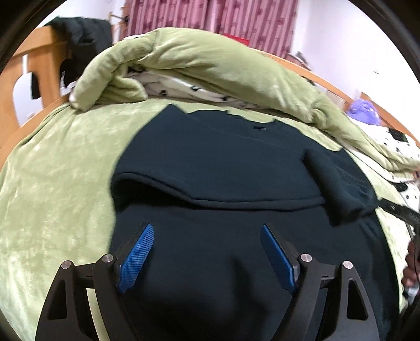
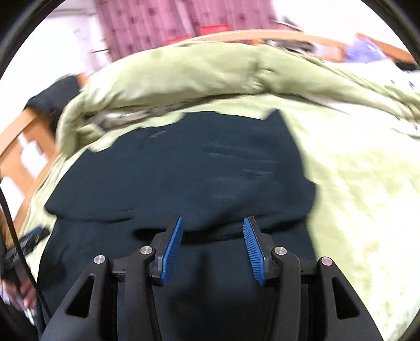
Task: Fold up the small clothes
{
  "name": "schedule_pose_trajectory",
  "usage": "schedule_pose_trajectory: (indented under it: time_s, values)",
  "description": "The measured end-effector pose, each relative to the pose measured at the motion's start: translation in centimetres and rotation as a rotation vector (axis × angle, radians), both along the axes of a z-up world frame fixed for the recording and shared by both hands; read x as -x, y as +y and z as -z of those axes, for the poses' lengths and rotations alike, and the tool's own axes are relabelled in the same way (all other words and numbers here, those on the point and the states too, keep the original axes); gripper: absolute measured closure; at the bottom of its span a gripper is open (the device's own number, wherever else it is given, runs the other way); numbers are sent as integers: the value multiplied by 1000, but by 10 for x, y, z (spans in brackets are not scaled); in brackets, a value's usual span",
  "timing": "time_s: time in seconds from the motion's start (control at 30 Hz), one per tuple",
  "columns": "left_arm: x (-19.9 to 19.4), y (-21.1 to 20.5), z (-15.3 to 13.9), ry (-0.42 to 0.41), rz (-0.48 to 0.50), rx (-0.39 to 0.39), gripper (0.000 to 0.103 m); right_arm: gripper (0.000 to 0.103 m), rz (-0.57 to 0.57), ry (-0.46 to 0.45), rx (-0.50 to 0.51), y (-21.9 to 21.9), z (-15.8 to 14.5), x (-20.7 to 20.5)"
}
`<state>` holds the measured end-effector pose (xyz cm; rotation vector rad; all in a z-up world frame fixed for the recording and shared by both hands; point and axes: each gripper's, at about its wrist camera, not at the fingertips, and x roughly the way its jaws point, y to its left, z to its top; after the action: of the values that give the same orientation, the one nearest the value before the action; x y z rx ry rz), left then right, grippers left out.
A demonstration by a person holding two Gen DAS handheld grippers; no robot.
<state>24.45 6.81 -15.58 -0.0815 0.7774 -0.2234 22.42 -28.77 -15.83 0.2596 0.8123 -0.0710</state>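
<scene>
A dark navy garment (image 1: 210, 162) lies on a green bed cover, with one part folded over and a rounded fold edge across its middle. A sleeve piece lies on its right side in the left wrist view. My left gripper (image 1: 206, 228) is open and empty just above the near part of the garment. In the right wrist view the same garment (image 2: 183, 168) fills the middle. My right gripper (image 2: 212, 223) is open and empty above the fold edge. The right wrist view is blurred.
A rolled green duvet (image 1: 199, 65) with a white patterned lining lies along the far side of the bed. A wooden bed frame (image 1: 39, 65) stands at the left with dark clothes hung on it. Pink curtains (image 1: 210, 15) hang behind. The other hand shows at each view's edge.
</scene>
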Motion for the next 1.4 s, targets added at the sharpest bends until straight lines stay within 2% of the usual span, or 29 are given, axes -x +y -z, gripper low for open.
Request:
schedule_pose_trajectory:
  time_s: [0.1,0.23,0.37,0.5,0.67,0.77,0.93,1.03,1.07,1.1,1.13,1.17,1.23,1.4]
  values:
    - [8,-30,-8,-22,25,-31,22,56,64,-18,-27,-29,-11,4]
    - [10,-78,-19,-23,101,-33,22,56,107,-70,2,-56,-27,16]
    - [6,-140,-28,-32,202,-68,22,56,142,-76,37,-79,-29,21]
    - [-5,-191,-31,-21,276,-50,22,56,159,-70,15,-101,-26,21]
    - [-20,-246,-23,14,332,-22,25,56,184,-64,47,-125,-26,24]
    - [-27,-274,-13,39,362,-34,27,56,204,-57,49,-139,-24,24]
    - [-35,-311,10,88,378,-85,40,56,228,-45,0,-159,-21,23]
    - [-36,-323,18,99,385,-109,56,56,231,-43,10,-160,-21,23]
    - [-36,-326,19,95,392,-118,74,56,230,-40,8,-159,-20,22]
    - [-36,-327,19,86,392,-136,85,56,227,-36,6,-158,-20,22]
    - [-36,-326,16,78,389,-127,86,56,223,-34,5,-158,-19,21]
    - [-35,-317,8,56,385,-76,91,56,219,-31,10,-156,-19,20]
    - [-35,-297,-11,9,361,-5,91,56,212,-25,26,-152,-18,19]
    - [-38,-221,-63,-93,205,99,91,56,175,-16,-6,-141,-14,14]
